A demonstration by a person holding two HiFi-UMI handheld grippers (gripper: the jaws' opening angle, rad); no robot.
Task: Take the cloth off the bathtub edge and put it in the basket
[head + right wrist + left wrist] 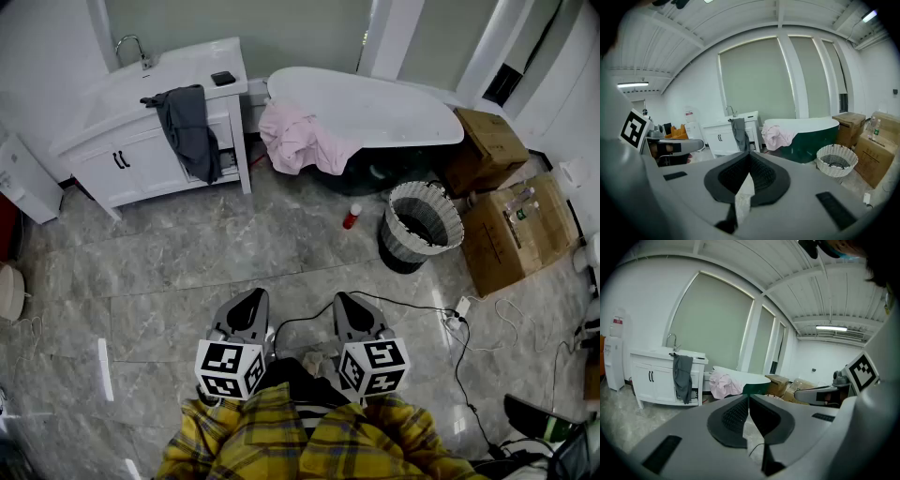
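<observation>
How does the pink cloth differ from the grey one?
The pink cloth is pale and bunched over the bathtub edge; the grey cloth is dark and hangs long down the sink cabinet front. Both are draped over an edge, untouched.

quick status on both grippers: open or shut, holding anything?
Left gripper: shut, nothing between the jaws.
Right gripper: shut, nothing between the jaws.
</observation>
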